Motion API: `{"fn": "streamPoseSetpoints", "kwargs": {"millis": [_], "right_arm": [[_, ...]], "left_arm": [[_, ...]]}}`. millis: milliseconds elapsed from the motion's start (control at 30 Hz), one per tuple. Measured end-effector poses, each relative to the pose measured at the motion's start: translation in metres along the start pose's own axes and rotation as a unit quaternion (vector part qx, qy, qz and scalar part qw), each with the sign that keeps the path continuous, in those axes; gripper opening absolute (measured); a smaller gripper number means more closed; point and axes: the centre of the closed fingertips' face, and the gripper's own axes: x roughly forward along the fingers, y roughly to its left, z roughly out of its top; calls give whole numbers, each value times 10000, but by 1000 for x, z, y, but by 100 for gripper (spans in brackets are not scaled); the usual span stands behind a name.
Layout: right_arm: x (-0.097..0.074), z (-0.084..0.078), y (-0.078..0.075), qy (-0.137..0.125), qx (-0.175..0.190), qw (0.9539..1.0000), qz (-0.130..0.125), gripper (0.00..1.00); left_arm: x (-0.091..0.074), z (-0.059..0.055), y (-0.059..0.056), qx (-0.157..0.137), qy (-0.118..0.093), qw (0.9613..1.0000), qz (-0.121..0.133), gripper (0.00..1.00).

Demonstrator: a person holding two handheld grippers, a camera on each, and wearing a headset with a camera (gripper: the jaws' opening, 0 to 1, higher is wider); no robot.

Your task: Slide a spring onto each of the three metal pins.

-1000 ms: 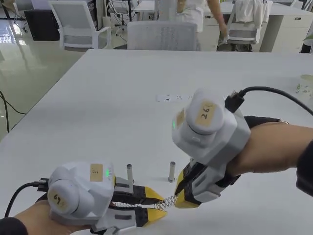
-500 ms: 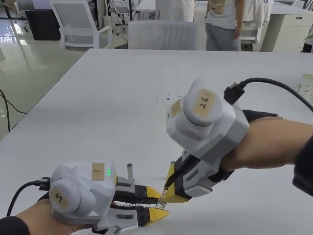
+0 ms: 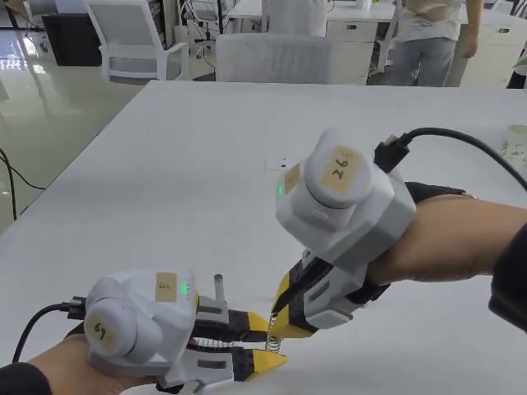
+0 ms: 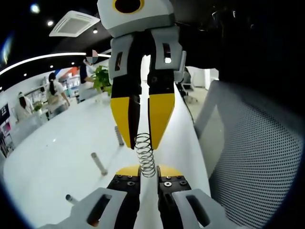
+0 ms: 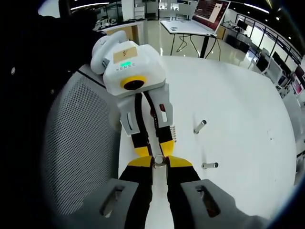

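my left claw (image 4: 146, 171) and right claw (image 5: 160, 161) are each clamped on one end of the spring (image 4: 145, 153), near a metal pin (image 3: 218, 285).

— What stands past the white table (image 3: 165, 164)?
— A grey mesh chair back (image 3: 272, 59) at twelve o'clock, and a white office chair (image 3: 132, 41) at eleven.
— And the floor?
— A glossy pale floor (image 3: 41, 107) at ten, catching the light. White desks (image 3: 494, 49) stand at one, with a person (image 3: 428, 33) beside them.
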Motion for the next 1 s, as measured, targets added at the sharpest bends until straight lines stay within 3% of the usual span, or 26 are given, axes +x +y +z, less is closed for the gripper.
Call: {"fn": "streamPoseSetpoints", "kwargs": {"millis": [667, 1000], "right_arm": [[-10, -17, -15, 148, 171, 9996, -158, 8], [-17, -26, -28, 180, 291, 9988, -341, 8]], "left_arm": [[-12, -5, 15, -348, -97, 9987, 359, 27], [-24, -15, 16, -615, -131, 9964, 563, 36]]}}
